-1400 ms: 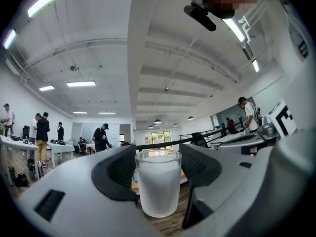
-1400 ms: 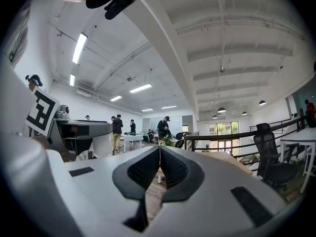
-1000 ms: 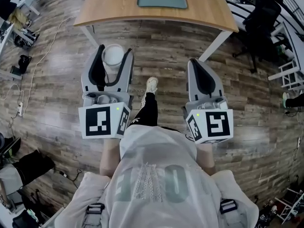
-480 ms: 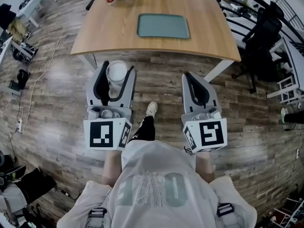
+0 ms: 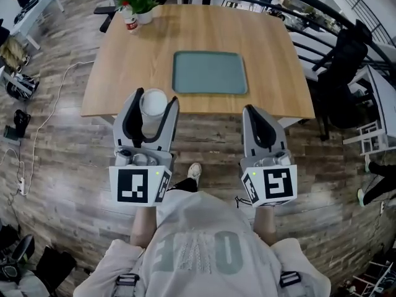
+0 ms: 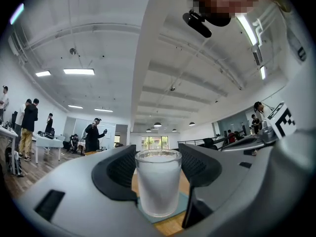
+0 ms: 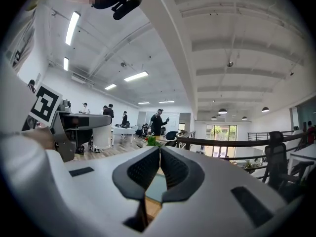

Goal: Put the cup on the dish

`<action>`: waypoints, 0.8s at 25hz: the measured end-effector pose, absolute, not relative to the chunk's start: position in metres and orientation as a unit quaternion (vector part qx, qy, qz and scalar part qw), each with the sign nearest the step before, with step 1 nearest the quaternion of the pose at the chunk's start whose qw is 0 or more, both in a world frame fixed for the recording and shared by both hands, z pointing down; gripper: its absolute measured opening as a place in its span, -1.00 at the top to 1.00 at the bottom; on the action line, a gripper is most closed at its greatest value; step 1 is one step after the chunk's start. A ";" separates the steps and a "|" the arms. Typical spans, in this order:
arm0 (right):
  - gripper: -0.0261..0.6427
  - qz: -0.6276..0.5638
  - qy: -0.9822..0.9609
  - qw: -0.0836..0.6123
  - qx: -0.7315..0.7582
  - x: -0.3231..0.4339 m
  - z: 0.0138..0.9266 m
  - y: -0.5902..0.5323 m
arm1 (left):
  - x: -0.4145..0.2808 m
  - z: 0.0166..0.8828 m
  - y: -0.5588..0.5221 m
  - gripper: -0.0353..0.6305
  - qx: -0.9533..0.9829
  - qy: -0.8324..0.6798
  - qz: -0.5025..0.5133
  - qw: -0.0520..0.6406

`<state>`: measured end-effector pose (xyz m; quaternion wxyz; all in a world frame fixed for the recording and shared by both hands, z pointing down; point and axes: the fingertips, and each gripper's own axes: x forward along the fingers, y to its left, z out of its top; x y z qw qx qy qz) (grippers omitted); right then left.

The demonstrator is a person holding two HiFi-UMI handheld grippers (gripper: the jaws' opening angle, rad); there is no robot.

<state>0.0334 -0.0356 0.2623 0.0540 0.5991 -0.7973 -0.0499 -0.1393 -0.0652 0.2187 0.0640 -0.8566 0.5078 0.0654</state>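
Cup [image 5: 153, 102] shows rim overhead, frosted wall inside the left gripper [image 6: 158, 157].

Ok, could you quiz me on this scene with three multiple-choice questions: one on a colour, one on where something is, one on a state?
1. What colour is the dish on the table?
A) red
B) grey-green
C) yellow

2. Where is the cup?
A) on the dish
B) in the left tool
C) on the floor

3. How do the jaws of the right tool stand?
A) wide apart
B) closed on the cup
C) closed together, nothing between

Answers:
1 B, the flat dish shows muted green against the pale wood.
2 B, the frosted cup stands upright between the left tool's jaws, short of the dish.
3 C, in the right gripper view the two dark pads meet with nothing held.
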 end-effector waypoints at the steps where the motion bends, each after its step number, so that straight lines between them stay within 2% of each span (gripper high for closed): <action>1: 0.86 -0.050 -0.797 0.054 0.600 0.034 0.262 -0.050 | -0.139 0.217 -0.079 0.06 -0.857 0.507 0.067 0.065; 8: 0.86 -0.029 -0.784 0.069 0.617 0.049 0.264 -0.115 | -0.126 0.214 -0.161 0.06 -0.866 0.492 0.065 0.057; 20: 0.86 -0.010 -0.806 0.070 0.588 0.093 0.279 -0.201 | -0.074 0.229 -0.232 0.06 -0.858 0.510 0.043 0.044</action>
